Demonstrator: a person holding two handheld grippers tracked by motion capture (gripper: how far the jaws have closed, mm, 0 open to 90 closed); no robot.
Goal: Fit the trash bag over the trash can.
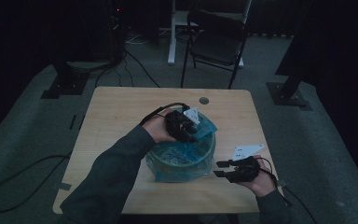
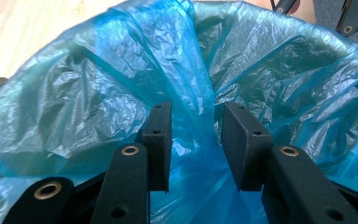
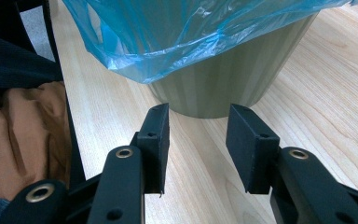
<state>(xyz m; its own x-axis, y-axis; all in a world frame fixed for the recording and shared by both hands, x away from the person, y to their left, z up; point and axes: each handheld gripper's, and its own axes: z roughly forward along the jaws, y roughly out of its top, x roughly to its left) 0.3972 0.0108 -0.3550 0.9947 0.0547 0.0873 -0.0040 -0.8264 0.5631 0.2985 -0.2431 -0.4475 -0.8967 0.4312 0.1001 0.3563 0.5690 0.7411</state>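
The left hand-held gripper is held over the far rim of the bin, which stands in the middle of the counter. A blue bag is set inside the bin, and its edge is folded out over the rim. In the left gripper view, a bunched fold of the blue bag is seen between the two jaws. The jaws are apart and the fold is not pinched yet.

The work in hand looks like fitting the bag neatly into the bin. To do it well, the left jaws should be brought around one fold only, near the rim, and closed softly so the thin plastic is not torn. The fold should then be pulled out and down over the rim, not up, or the bag may be lifted out.

On the right, the right hand-held gripper is held low, just beside the bin, and nothing is touched by it. Its jaws are apart and nothing is between them. The bin could be steadied by it while the bag is pulled, so that the bin is not tipped or slid across the counter.
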